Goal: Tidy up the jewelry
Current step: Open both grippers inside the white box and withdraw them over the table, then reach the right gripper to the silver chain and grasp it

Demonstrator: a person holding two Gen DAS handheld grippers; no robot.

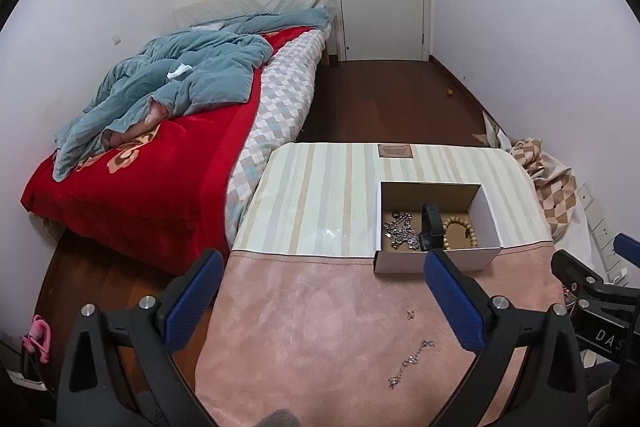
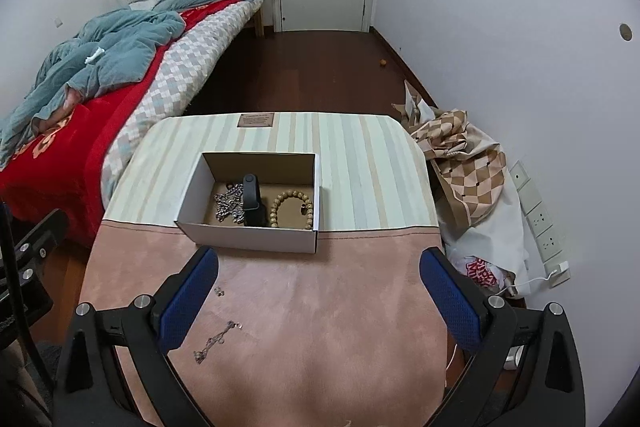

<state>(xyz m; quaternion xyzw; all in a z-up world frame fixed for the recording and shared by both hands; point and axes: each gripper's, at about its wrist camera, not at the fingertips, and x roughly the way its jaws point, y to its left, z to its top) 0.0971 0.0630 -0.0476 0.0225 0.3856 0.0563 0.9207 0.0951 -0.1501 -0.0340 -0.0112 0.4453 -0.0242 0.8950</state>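
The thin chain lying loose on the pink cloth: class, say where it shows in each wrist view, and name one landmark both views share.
Left wrist view: the chain lies lower right of centre on the pink cloth, nearer the right finger.
Right wrist view: the chain lies lower left, just inside the left finger.
Shared landmark: the white box, beyond the chain in both views.

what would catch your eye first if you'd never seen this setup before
Probably the open white cardboard box at the seam of the pink and striped table covers, holding a silver chain, a black band and a wooden bead bracelet. Nearer the open grippers, a thin chain and a tiny earring-like piece lie loose on the pink cloth. The red bedspread dominates the left.
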